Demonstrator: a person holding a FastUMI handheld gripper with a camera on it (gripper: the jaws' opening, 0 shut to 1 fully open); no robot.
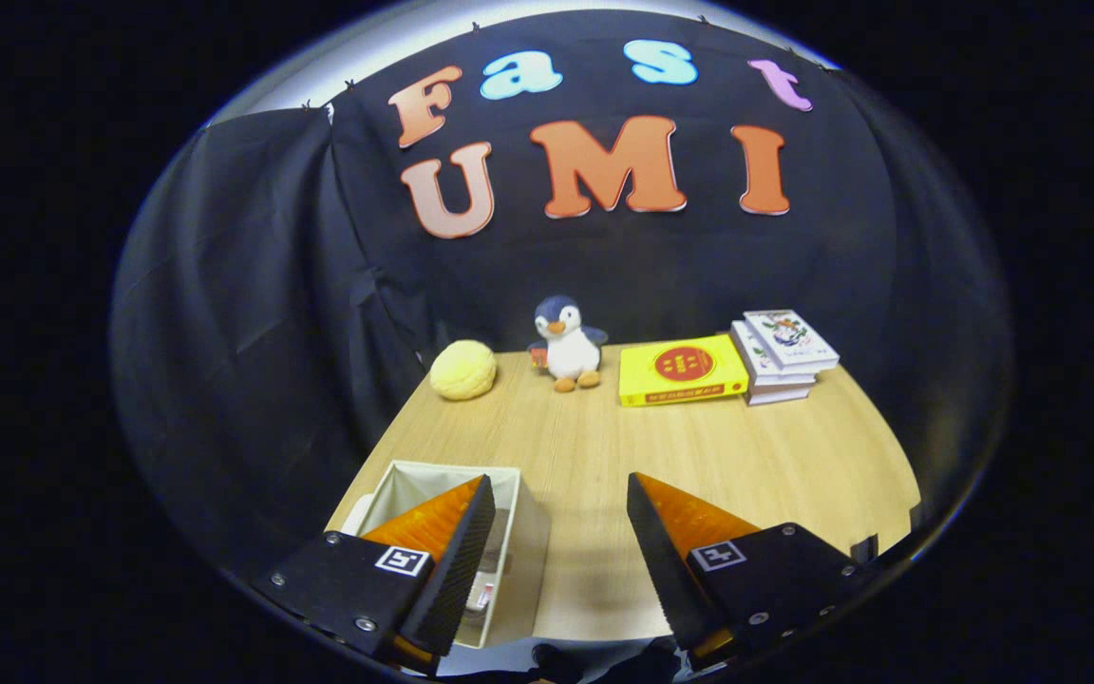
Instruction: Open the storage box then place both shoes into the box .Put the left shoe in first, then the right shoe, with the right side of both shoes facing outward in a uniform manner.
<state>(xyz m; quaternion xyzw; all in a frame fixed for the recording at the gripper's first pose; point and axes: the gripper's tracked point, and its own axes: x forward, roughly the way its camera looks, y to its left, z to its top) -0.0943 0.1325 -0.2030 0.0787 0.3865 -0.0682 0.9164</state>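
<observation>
The beige storage box (520, 532) stands open on the wooden table (604, 446), under and beside my left finger. Inside it I see pale walls and a bit of something grey and white low down, too hidden by the finger to name. My gripper (556, 489) hovers above the table's near edge, open, with nothing between its orange and black fingers (457, 551). The right finger hangs over bare tabletop to the right of the box.
Along the table's far edge sit a yellow round plush (462, 370), a penguin toy (566, 344), a yellow book (682, 371) and a stack of white books (784, 353). Black cloth closes the booth behind and to the left.
</observation>
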